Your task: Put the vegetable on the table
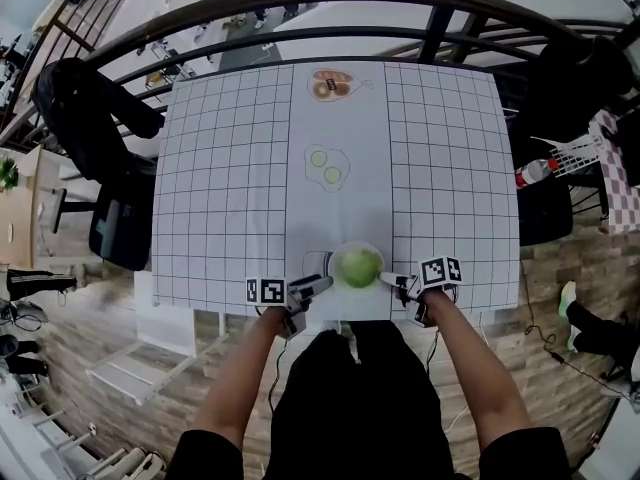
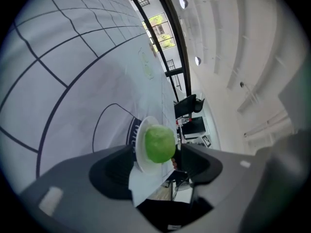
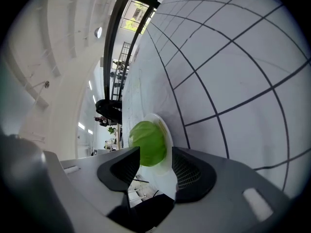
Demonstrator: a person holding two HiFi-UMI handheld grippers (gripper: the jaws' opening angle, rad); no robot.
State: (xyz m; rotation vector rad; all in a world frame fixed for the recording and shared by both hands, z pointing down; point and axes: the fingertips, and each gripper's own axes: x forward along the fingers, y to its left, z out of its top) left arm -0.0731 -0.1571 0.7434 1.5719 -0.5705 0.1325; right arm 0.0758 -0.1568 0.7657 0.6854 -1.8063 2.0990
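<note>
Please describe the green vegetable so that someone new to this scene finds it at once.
On the table with the gridded white cloth, follow the plain middle strip to the near edge. There a white plate sits between the left gripper and the right gripper, with the vegetable on it: the only round green thing; the strip's other shapes are flat prints.

table (image 1: 230,168): white gridded cover | white plate (image 1: 356,244) at near edge, middle strip
</note>
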